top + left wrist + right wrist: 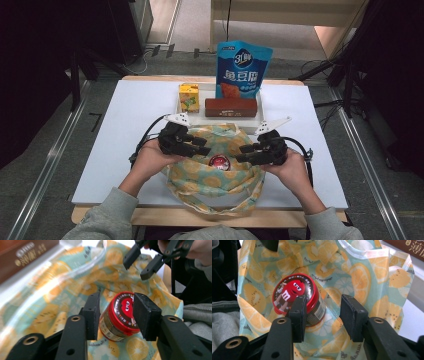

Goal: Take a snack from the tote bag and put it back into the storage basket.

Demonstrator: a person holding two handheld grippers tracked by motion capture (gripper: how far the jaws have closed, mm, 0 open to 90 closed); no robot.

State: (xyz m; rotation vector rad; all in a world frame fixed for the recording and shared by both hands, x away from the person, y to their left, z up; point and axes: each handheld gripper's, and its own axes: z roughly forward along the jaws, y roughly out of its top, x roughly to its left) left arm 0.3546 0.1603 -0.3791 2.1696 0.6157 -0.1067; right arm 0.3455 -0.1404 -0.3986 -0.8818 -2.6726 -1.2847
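Observation:
A small can with a red lid lies tilted inside an open cloth bag printed with orange and kiwi slices. My left gripper reaches into the bag from the left. In the left gripper view its jaws straddle the can: the left pad sits at the can's side and the right pad hides the lid's edge, with no clear squeeze. My right gripper comes in from the right, open. Between its jaws is only bag cloth, and the can lies behind its left jaw.
Behind the bag a white tray holds a yellow juice carton, a brown box and an upright blue snack pouch. The white tabletop has free room on both sides. Dark stands flank the table.

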